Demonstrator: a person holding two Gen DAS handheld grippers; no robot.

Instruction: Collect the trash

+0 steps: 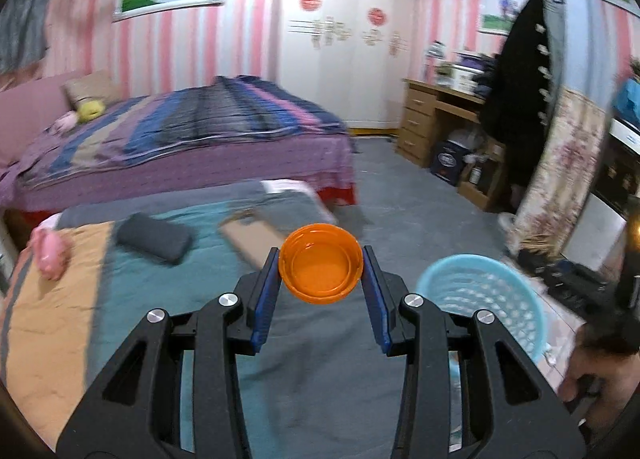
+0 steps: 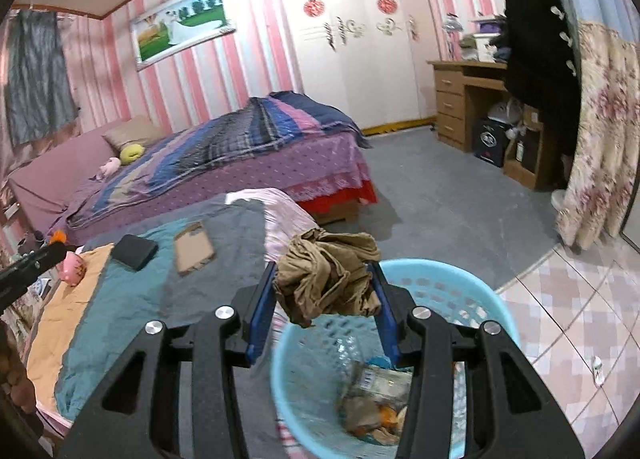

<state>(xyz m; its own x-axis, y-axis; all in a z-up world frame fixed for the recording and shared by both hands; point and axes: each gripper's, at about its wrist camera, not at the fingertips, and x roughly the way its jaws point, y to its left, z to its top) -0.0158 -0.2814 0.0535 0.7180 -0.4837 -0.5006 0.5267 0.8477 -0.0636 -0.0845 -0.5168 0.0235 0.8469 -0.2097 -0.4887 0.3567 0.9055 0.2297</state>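
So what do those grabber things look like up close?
Both look alike. The left gripper and right gripper are black plastic frames with triangle-shaped holes cut through them and round shiny silver bolts at the joints. Each has two flat fingers lined with blue ridged pads. No cables or markings show. A bare hand shows at one edge; no sleeve is visible.

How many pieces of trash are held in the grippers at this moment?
2. An orange plastic lid sits between the left gripper pads; a crumpled brown wrapper is in the right gripper, above the blue basket.
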